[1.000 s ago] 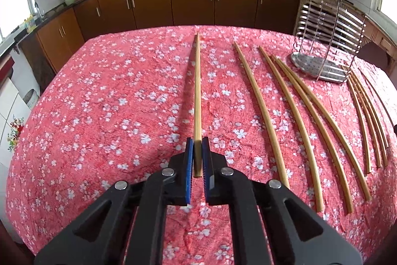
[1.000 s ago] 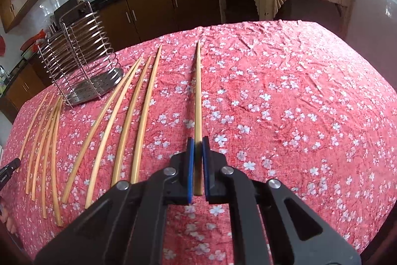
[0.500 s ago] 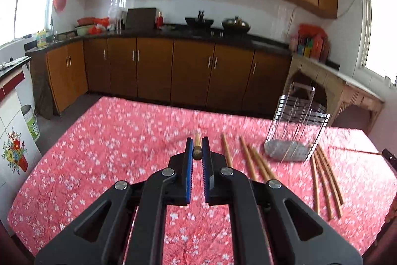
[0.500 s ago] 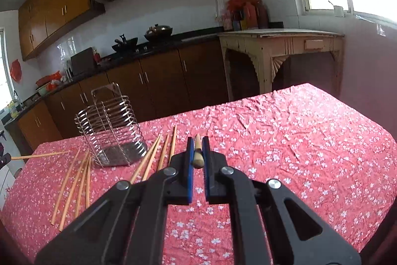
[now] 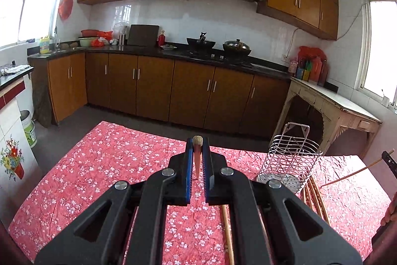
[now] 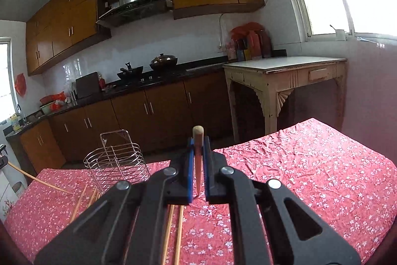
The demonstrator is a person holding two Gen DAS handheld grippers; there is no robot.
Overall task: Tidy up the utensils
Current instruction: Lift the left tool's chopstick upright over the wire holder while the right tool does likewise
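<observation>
Left gripper (image 5: 197, 153): blue-padded jaws clamped on a thin wooden chopstick (image 5: 197, 155), pointing forward, lifted above the table.
Right gripper (image 6: 197, 153): jaws pinching another wooden chopstick (image 6: 198, 155), likewise lifted.
Wire metal holder (image 6: 116, 165): upright on the red floral tablecloth (image 6: 310, 165).
Loose chopsticks (image 6: 173, 232): flat on the cloth near the holder.

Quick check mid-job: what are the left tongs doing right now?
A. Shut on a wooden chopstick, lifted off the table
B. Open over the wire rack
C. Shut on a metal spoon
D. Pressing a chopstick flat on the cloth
A: the left tongs clamp a chopstick pointing forward above the red tablecloth, with the wire rack off to the right.
</observation>
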